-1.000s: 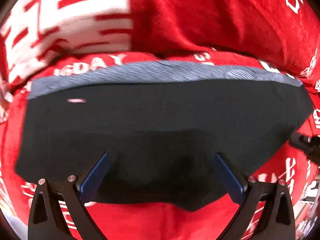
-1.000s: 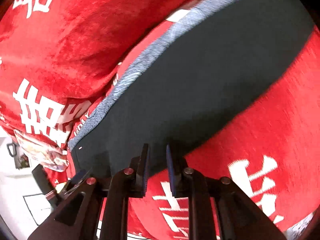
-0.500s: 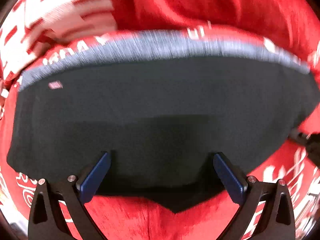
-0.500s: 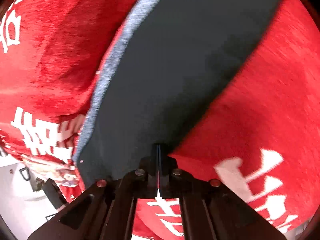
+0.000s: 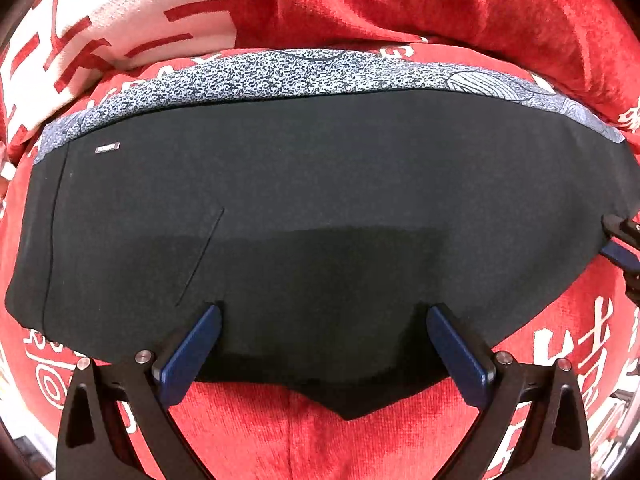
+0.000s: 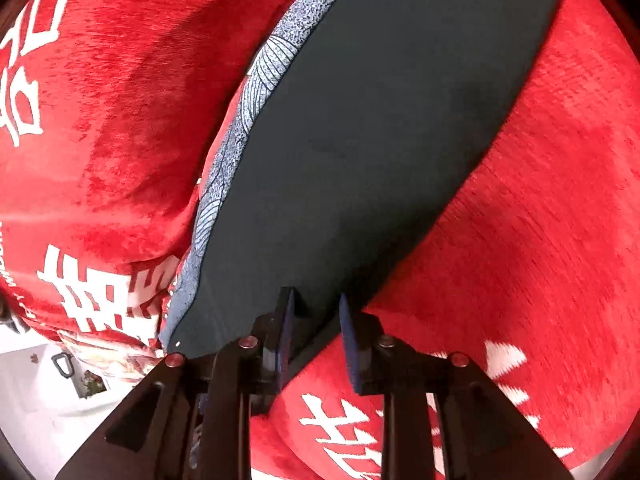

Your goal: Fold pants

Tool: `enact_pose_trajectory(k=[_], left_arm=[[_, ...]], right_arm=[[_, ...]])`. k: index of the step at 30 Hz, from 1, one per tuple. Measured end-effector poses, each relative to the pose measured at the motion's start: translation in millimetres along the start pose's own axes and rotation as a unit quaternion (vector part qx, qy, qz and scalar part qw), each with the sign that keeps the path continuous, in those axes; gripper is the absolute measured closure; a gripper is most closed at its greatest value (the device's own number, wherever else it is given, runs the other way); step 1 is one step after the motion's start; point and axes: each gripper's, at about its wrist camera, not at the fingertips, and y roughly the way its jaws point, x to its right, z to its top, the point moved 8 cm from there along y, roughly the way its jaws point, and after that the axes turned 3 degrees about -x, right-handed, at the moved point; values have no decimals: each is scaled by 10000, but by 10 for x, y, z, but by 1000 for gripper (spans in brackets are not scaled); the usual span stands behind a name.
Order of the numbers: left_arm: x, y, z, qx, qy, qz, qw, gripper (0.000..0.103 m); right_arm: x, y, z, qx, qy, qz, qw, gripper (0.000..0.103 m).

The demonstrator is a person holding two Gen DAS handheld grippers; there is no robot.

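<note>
Dark folded pants (image 5: 320, 200) lie flat on a red blanket, with a blue-white patterned fabric edge (image 5: 304, 74) showing along their far side. My left gripper (image 5: 322, 344) is wide open, its blue pads resting on the near edge of the pants. My right gripper (image 6: 314, 320) is partly open, its pads straddling the pants' (image 6: 380, 140) near corner edge. The right gripper's tip also shows in the left wrist view (image 5: 622, 240) at the pants' right end.
The red blanket (image 5: 440, 4) with white characters covers the whole surface and bunches up behind the pants. A white floor with small objects (image 6: 60, 376) shows at the lower left of the right wrist view.
My right gripper, shut half a second ago on the pants' edge, has opened a little. My left gripper stayed wide open and the pants settled flat.
</note>
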Motion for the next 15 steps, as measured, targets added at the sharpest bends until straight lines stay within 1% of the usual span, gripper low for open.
enact_pose_trajectory(k=[1, 2, 4, 6, 9, 11, 13, 14, 15], left_arm=[[1, 1, 5, 11, 11, -8, 10000, 0], [-2, 3, 3, 28, 32, -8, 10000, 0], [4, 8, -12, 40, 42, 13, 10000, 0], [9, 5, -21, 33, 42, 46, 10000, 0], [7, 13, -24, -12, 10, 52, 10000, 0], [9, 22, -20, -51, -32, 68, 10000, 0], [8, 20, -27, -99, -71, 120, 9999, 0], [9, 17, -26, -122, -84, 147, 9998, 0], [6, 12, -22, -138, -92, 167, 9997, 0]], right_arm=[[-11, -13, 8, 49, -64, -48, 10000, 97], [-3, -25, -2, 99, -127, -113, 9998, 97], [93, 1, -59, 51, 41, -146, 9999, 97], [161, -11, -93, 41, 208, -34, 9998, 97], [103, -99, -106, 20, -161, -347, 9993, 95], [36, -137, -130, -64, -421, -666, 9969, 94], [19, -182, -160, -113, -571, -845, 9947, 85], [6, -203, -188, -134, -642, -924, 9936, 76], [-8, -214, -215, -151, -699, -964, 9928, 63]])
